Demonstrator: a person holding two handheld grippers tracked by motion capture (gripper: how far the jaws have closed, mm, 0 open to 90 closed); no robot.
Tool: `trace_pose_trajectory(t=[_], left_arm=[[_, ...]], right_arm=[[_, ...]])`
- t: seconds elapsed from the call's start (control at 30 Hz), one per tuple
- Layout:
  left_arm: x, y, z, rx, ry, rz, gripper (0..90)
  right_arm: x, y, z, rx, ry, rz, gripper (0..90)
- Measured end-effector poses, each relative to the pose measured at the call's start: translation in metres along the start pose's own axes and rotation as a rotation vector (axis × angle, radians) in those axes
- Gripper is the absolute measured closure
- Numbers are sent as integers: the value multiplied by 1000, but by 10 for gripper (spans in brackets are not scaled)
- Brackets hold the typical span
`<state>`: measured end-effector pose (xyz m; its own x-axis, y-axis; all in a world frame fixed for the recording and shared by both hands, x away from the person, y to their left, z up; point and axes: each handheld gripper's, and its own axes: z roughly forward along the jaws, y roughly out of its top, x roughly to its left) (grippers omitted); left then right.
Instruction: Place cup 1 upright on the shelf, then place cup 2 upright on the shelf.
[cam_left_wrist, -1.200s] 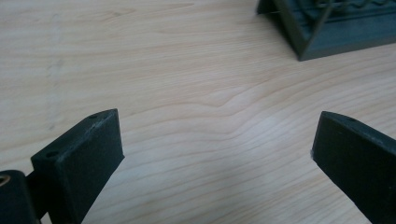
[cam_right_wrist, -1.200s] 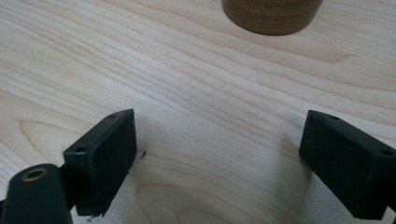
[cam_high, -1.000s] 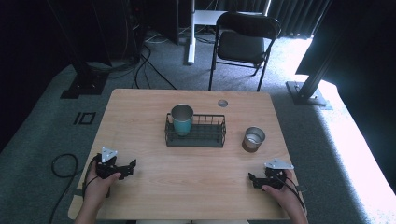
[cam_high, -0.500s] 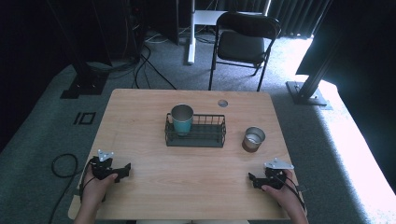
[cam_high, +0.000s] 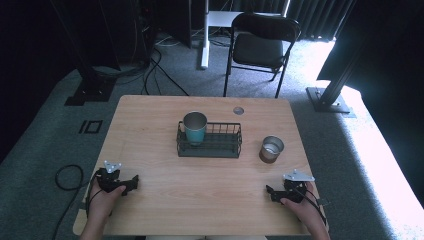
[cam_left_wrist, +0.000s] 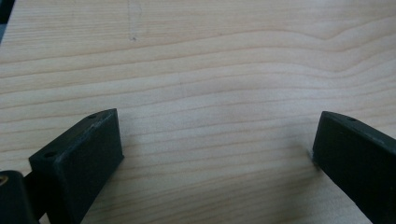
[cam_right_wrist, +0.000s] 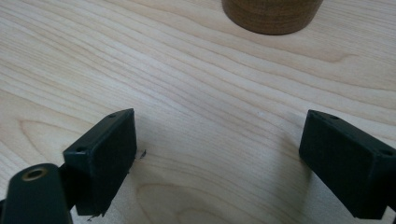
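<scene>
The left gripper (cam_high: 131, 182) has slid a little back toward the person and now rests low at 7 o'clock on the table (cam_high: 150, 120); the right gripper (cam_high: 270, 192) has stayed at 5 o'clock. Both have their jaws spread wide with nothing between them. Farther off, the brown cup (cam_high: 271, 149) stands at 3 o'clock, beside the wire basket (cam_high: 210, 150). The teal cup (cam_high: 194, 127) already stands inside it. So I think one cup is done, one is left.
</scene>
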<state>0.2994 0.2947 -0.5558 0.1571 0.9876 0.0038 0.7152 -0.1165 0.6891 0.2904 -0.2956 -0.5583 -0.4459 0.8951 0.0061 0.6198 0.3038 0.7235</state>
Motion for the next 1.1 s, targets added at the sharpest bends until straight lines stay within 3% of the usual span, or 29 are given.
trace_pose_trajectory(t=[0.47, 0.77, 0.83, 1.1], left_arm=[[-1, 0, 0, -3, 7, -6, 23], [-2, 0, 0, -3, 8, -5, 23], [-2, 0, 0, -2, 8, -5, 23], [-2, 0, 0, -3, 7, -5, 23]], right_arm=[[0, 0, 0, -1, 0, 0, 109], [3, -2, -2, -3, -26, 26, 122], [3, -2, -2, -12, -24, 55, 123], [0, -1, -5, -11, -19, 48, 123]])
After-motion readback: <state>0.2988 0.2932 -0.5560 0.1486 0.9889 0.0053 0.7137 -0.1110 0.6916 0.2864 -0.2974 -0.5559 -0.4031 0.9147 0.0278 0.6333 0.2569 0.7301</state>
